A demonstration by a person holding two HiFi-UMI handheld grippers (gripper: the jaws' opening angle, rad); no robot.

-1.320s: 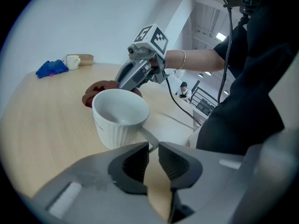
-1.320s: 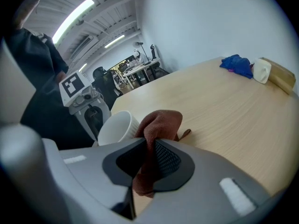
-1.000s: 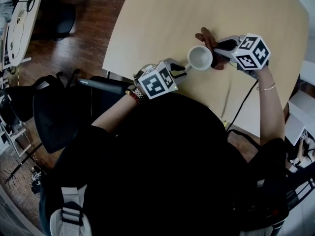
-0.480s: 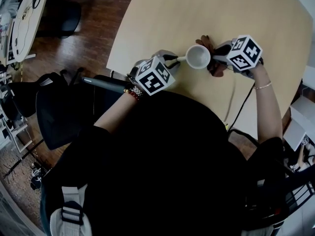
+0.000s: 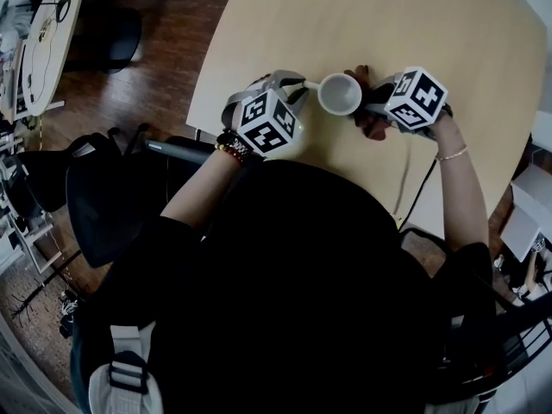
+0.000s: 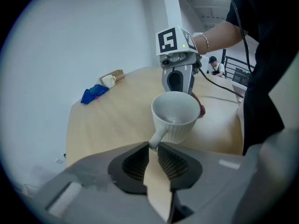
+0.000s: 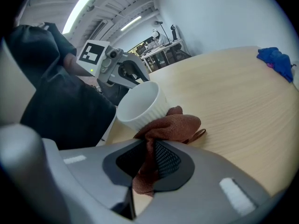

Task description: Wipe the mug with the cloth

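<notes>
A white ribbed mug is over the pale wooden table near its front edge. My left gripper is shut on the mug's handle. A reddish-brown cloth is bunched against the mug's side, and my right gripper is shut on it. The cloth's tail hangs between the right jaws. I cannot tell whether the mug's base touches the table.
A blue cloth and a small white cup by a cardboard box lie at the table's far end. A black cable trails off the right gripper across the table. Dark chairs stand on the wooden floor to the left.
Both grippers, the mug and the cloth have shifted left and a little farther up the table. The left gripper has swung round, its marker cube now closer to the table edge.
</notes>
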